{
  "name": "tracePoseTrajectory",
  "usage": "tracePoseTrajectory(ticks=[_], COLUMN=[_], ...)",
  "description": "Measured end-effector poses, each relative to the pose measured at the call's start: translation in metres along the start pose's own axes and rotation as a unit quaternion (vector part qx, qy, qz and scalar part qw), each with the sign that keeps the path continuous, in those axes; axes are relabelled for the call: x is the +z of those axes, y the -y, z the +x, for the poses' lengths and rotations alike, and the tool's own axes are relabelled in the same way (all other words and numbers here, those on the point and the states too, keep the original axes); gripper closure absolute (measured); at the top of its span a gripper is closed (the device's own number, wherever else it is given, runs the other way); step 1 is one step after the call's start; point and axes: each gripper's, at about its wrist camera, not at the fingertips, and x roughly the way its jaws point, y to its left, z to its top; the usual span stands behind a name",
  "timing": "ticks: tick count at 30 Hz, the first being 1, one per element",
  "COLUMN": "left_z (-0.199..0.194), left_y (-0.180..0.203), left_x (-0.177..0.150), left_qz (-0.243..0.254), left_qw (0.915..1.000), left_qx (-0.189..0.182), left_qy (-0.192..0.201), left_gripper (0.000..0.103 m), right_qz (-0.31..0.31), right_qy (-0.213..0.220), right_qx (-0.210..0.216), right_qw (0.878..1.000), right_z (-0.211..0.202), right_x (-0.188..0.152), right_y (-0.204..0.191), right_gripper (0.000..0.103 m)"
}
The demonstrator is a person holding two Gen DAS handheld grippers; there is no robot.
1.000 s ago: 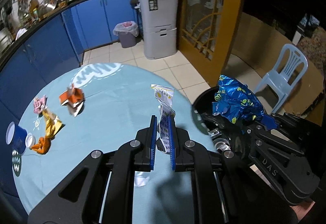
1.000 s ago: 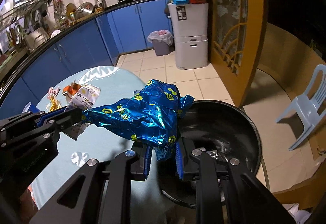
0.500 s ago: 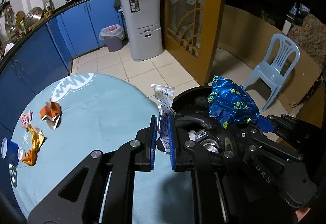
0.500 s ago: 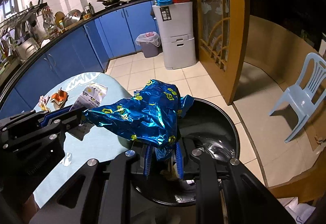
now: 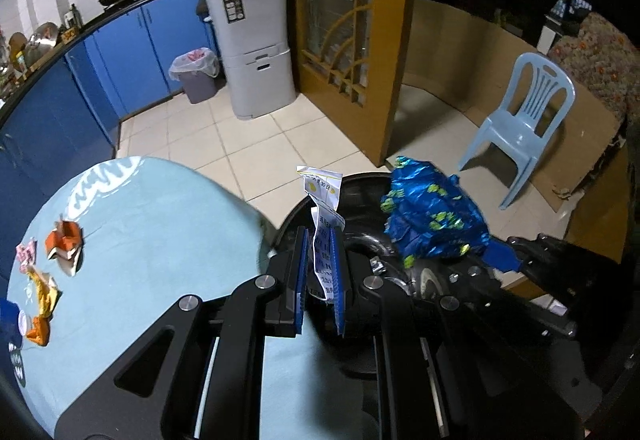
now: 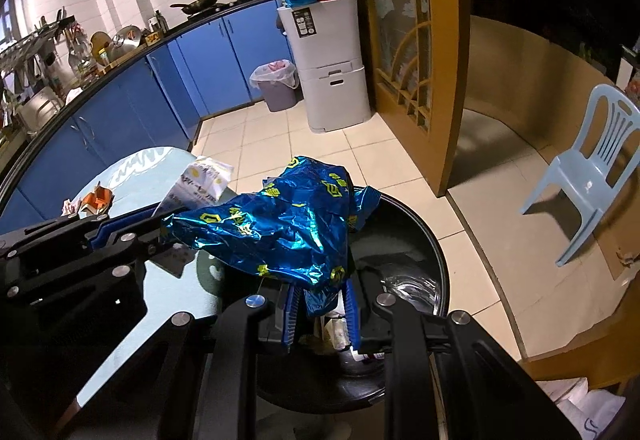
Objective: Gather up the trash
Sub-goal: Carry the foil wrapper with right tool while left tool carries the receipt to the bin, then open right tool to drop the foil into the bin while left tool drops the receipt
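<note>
- Left gripper (image 5: 319, 272): jaws clamped on a white printed paper wrapper (image 5: 325, 218), which stood upright between the pads, at the near rim of the bin.
- Right gripper (image 6: 320, 314): jaws closed on the tail of a crumpled blue foil snack bag (image 6: 280, 232), held directly above the bin mouth.
- Round black trash bin (image 6: 420, 228): open, just beside the surface edge, some rubbish already inside. Judgement: both pieces should be let go only once fully over the opening; the wide foil bag may catch the rim if dropped off-centre.
- Round surface with pale blue cloth (image 5: 160, 224): its curved edge met the bin, leaving little gap.
- Remaining litter: orange crumpled wrapper (image 5: 64, 240) and yellow-orange twisted wrapper (image 5: 42, 304), well apart from the bin, towards the far left edge.
- Tiled floor (image 5: 248, 136): open beyond the bin.
</note>
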Motion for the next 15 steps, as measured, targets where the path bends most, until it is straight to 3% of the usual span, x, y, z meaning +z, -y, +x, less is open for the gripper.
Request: tracePoseTrajectory(ticks=[8, 9, 11, 12, 13, 15], left_z=[0.010, 0.012, 0.015, 0.015, 0.011, 0.005], left_y=[0.009, 0.007, 0.006, 0.005, 0.002, -0.001], left_x=[0.009, 0.010, 0.011, 0.012, 0.012, 0.011], left_qz=[-0.004, -0.008, -0.013, -0.017, -0.024, -0.029], left_qw=[1.0000, 0.9999, 0.9998, 0.9998, 0.9997, 0.9992], left_qx=[-0.005, -0.006, -0.010, -0.011, -0.006, 0.000], left_qy=[-0.004, -0.008, -0.011, -0.009, 0.006, 0.028], left_gripper=[0.087, 0.080, 0.057, 0.020, 0.004, 0.004], right_qz=[0.012, 0.013, 0.015, 0.016, 0.017, 0.019], right_qy=[-0.006, -0.007, -0.007, -0.007, -0.008, -0.008], right_qx=[-0.004, -0.003, -0.005, -0.006, -0.005, -0.007], right_qw=[1.000, 1.000, 1.000, 1.000, 1.000, 1.000], right_z=[0.008, 0.009, 0.010, 0.011, 0.011, 0.012], right_x=[0.000, 0.001, 0.001, 0.001, 0.001, 0.002], right_y=[0.010, 0.011, 0.013, 0.014, 0.015, 0.018], right_gripper=[0.084, 0.084, 0.084, 0.084, 0.083, 0.083])
